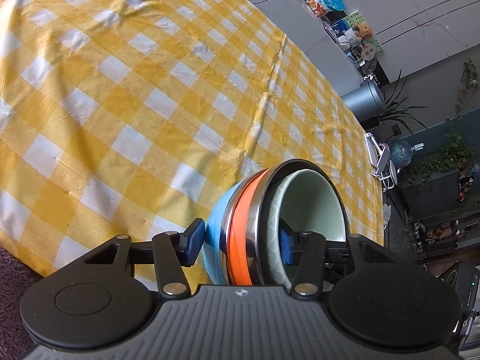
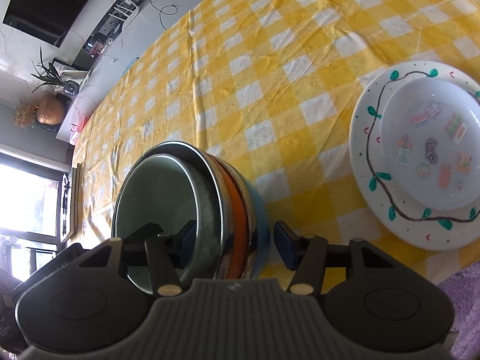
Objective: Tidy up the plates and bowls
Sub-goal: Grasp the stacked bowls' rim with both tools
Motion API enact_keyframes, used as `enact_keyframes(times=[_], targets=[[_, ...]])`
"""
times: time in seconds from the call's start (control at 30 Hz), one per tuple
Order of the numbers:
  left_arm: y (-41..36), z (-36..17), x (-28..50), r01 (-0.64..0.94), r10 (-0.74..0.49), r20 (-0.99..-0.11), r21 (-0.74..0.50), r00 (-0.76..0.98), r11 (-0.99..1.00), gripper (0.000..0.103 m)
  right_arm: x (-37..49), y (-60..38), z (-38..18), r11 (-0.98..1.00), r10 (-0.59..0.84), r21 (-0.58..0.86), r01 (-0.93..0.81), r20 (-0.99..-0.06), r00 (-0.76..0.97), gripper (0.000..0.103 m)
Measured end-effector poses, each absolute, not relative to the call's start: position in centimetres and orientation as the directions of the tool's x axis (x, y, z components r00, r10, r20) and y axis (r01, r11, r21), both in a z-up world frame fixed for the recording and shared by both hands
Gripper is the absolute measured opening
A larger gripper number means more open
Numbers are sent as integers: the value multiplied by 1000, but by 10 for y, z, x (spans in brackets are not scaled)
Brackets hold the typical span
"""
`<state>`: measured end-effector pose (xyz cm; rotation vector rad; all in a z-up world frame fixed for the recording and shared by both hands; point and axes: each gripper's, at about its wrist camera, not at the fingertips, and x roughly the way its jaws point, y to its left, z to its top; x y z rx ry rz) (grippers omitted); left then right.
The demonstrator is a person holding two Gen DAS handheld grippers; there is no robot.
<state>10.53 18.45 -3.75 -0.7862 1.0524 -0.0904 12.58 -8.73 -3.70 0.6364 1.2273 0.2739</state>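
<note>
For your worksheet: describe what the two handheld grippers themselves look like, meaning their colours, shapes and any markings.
Both the left gripper and right gripper look alike: a grey ribbed body with a small round emblem, two black round discs at the sides, black linkage arms with silver rivets, and blue fingertips. No cables or sleeves show.

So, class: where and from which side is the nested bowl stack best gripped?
Grip the bowl stack by its rim wall, from the near side, one finger inside and one outside. The nested rims form one upright lip, as the left tool and right tool straddle now.
</note>
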Motion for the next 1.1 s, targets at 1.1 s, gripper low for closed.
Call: enact_keyframes(times=[1.1], targets=[[136, 11, 92, -195, -265, -781, -439, 566, 877, 43, 110, -107, -11, 821, 483, 563, 98, -775, 406, 38]])
